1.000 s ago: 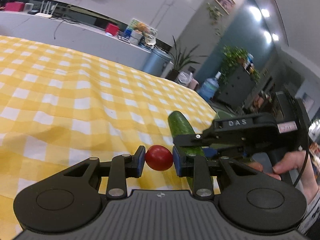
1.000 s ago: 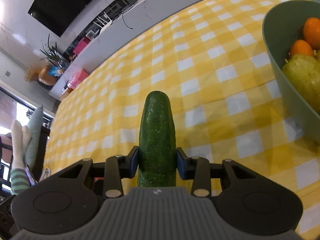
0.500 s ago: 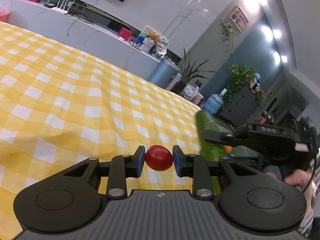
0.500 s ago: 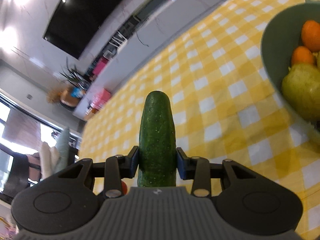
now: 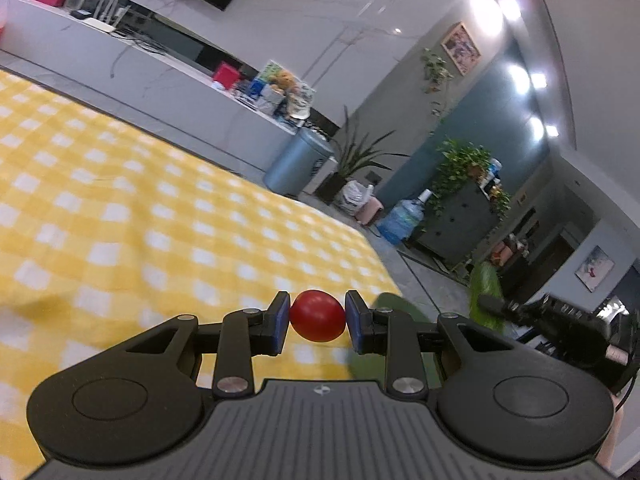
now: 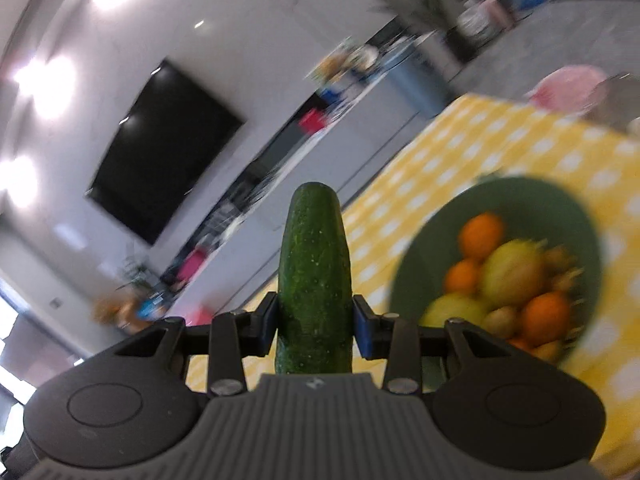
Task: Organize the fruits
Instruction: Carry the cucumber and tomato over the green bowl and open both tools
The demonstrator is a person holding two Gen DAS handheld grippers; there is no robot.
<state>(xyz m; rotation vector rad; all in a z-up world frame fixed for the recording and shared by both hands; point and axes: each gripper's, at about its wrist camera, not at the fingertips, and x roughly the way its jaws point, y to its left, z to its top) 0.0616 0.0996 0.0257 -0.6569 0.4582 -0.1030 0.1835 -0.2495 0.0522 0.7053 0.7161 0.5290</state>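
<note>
Left gripper (image 5: 317, 322) jaws clamping cherry tomato (image 5: 317, 315) between pads, above yellow checked table (image 5: 120, 216). Right gripper (image 6: 315, 323) jaws gripping cucumber (image 6: 315, 280) lengthwise, tip protruding forward, beside green fruit bowl (image 6: 420, 256) holding oranges (image 6: 480, 236).

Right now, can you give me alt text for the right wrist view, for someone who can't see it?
The right gripper is shut on a dark green cucumber that points away from the camera, lifted above a yellow checked tablecloth. To its right sits a green bowl holding oranges and yellow-green fruit, blurred. A wall-mounted black screen hangs behind.
</note>
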